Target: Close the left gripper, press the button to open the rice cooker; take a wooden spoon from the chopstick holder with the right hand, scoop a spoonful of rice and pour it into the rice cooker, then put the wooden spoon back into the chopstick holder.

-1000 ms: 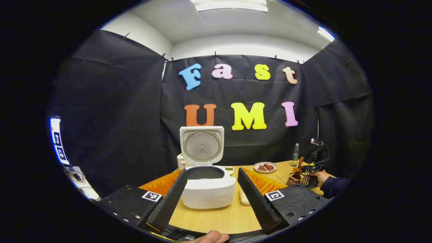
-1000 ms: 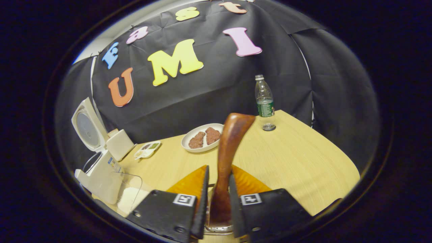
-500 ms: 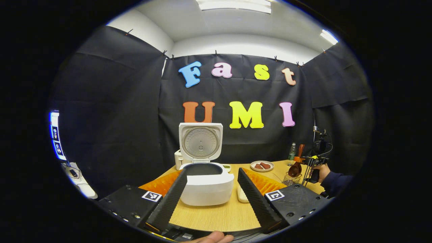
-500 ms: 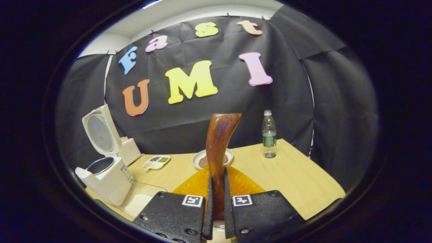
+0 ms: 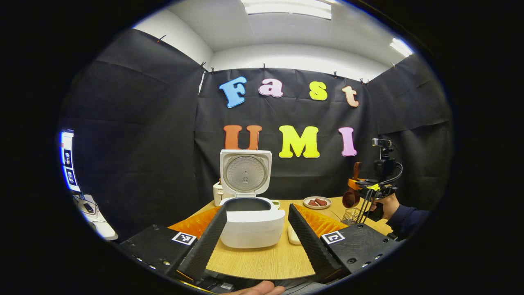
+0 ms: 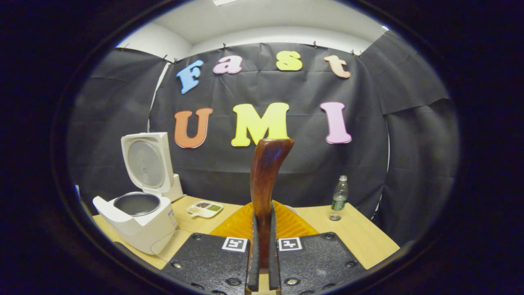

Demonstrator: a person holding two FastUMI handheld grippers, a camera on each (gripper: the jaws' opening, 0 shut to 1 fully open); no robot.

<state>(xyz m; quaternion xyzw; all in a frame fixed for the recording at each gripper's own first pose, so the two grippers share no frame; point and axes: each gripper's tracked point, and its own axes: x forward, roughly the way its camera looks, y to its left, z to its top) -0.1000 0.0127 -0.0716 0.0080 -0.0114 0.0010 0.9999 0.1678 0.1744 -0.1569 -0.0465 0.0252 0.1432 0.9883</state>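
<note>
The white rice cooker (image 5: 252, 223) stands on the table with its lid (image 5: 245, 172) raised and the pot bare. My left gripper (image 5: 257, 209) is open, its fingers framing the cooker from a short way back. At the far right a hand holds my right gripper (image 5: 370, 187) above the chopstick holder (image 5: 352, 215), with the wooden spoon (image 5: 349, 198) hanging bowl-down. In the right gripper view my right gripper (image 6: 263, 214) is shut on the wooden spoon (image 6: 266, 176), whose handle rises upright between the fingers. The rice cooker (image 6: 137, 221) lies to its left.
A plate of brown meat (image 5: 317, 202) and a small sauce tray (image 6: 204, 208) sit at the back of the wooden table (image 6: 360, 241). A water bottle (image 6: 339, 198) stands back right. A clear container (image 6: 166, 247) rests beside the cooker.
My right gripper closed on the spoon handle and rose, drawing the spoon up out of the chopstick holder. The left gripper stayed open and barely moved.
</note>
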